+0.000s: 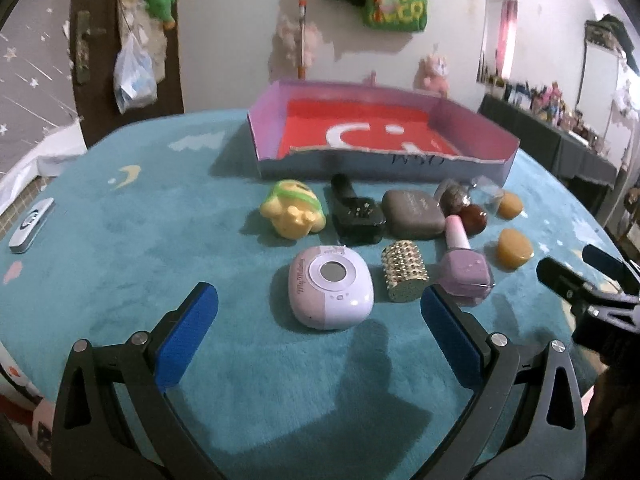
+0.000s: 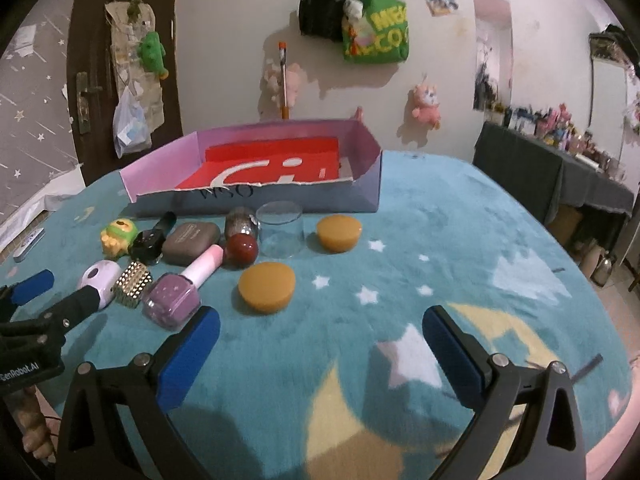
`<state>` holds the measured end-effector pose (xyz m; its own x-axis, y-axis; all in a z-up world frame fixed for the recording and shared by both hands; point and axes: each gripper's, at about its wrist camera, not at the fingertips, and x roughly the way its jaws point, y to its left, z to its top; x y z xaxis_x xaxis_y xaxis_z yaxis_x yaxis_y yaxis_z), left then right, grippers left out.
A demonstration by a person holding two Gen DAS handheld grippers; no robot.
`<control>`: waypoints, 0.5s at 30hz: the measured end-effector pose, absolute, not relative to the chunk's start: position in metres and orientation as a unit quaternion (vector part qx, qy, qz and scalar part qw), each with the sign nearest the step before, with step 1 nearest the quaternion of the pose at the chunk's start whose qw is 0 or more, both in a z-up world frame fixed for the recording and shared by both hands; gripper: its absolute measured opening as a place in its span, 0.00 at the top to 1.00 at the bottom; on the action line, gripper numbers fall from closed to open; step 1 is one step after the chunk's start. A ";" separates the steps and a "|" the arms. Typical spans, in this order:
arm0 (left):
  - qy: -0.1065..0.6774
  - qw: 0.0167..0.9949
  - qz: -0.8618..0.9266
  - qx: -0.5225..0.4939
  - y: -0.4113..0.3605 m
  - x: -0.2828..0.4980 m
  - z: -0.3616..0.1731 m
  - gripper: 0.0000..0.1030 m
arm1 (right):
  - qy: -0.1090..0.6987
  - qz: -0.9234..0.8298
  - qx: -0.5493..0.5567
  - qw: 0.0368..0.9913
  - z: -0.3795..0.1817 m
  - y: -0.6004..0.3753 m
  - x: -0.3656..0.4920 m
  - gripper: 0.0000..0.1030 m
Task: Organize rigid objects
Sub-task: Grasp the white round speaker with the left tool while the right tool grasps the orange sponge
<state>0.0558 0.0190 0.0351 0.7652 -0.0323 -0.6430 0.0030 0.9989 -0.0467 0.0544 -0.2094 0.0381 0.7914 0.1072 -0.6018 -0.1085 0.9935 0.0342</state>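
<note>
My left gripper (image 1: 320, 308) is open and empty, just in front of a pink-and-white round gadget (image 1: 330, 286). Beside it lie a gold studded cylinder (image 1: 404, 272) and a purple nail polish bottle (image 1: 464, 264). Behind them are a yellow-green toy (image 1: 292, 212), a black brush (image 1: 354, 212), a grey case (image 1: 414, 214) and a dark red ball (image 1: 474, 218). My right gripper (image 2: 320, 330) is open and empty over the teal cloth, just in front of an amber disc (image 2: 266, 286). A second amber disc (image 2: 339, 232) and a clear cup (image 2: 280, 232) lie further back.
A shallow pink box (image 1: 264, 168) with a red bottom stands behind the objects; it also shows in the right wrist view (image 2: 372, 196). A silver remote (image 1: 30, 226) lies at the table's left edge. A dark shelf with clutter stands at the right (image 2: 552, 176).
</note>
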 end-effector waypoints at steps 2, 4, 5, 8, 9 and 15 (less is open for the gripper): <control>0.352 0.936 -0.012 -0.022 0.022 0.060 0.035 0.00 | 0.335 0.064 0.010 0.940 0.039 -0.213 0.063 0.00; 0.362 0.932 -0.013 -0.017 0.024 0.065 0.036 0.00 | 0.352 0.069 0.016 0.933 0.040 -0.214 0.071 0.00; 0.366 0.930 -0.013 -0.015 0.024 0.066 0.036 0.00 | 0.360 0.072 0.018 0.930 0.040 -0.214 0.074 0.00; 0.376 0.926 -0.018 -0.007 0.024 0.070 0.036 0.00 | 0.378 0.079 0.015 0.922 0.040 -0.211 0.084 0.00; 0.378 0.926 -0.018 -0.004 0.024 0.071 0.035 0.02 | 0.381 0.081 0.014 0.921 0.039 -0.210 0.086 0.00; 0.393 0.919 -0.022 0.005 0.026 0.080 0.035 0.09 | 0.402 0.087 -0.007 0.911 0.035 -0.199 0.099 0.03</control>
<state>0.0803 0.0259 0.0351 0.6894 -0.0363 -0.7234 0.0443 0.9990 -0.0079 0.0988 -0.1990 0.0352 0.6615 0.1532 -0.7342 -0.1640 0.9848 0.0576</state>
